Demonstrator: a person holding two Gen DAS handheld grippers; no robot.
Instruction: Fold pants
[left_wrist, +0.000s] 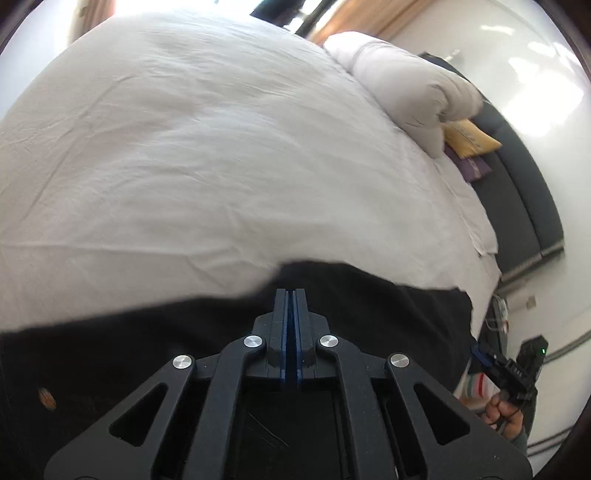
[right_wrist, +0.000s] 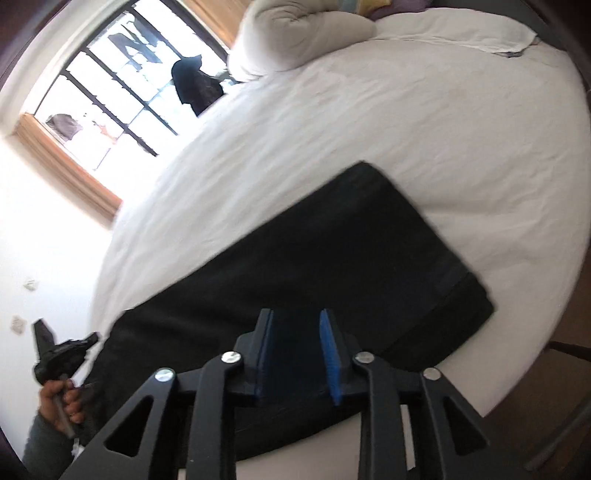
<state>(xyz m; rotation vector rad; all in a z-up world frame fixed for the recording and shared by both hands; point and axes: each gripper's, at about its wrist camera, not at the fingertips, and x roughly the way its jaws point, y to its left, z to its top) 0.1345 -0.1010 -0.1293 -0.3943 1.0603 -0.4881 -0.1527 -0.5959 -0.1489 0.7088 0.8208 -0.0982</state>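
Your left gripper is pressed closed with nothing visibly caught; your right gripper gapes wide and empty over the pants, folded flat on the bed's near edge, apparently released.

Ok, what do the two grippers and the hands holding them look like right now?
Both grippers, left and right, are matte black linkage frames with silver pivot bolts and blue finger pads. The left hand is bare below a grey sleeve. The right hand is bare too.

Matt black cloth pants, wrinkled white cotton sheet
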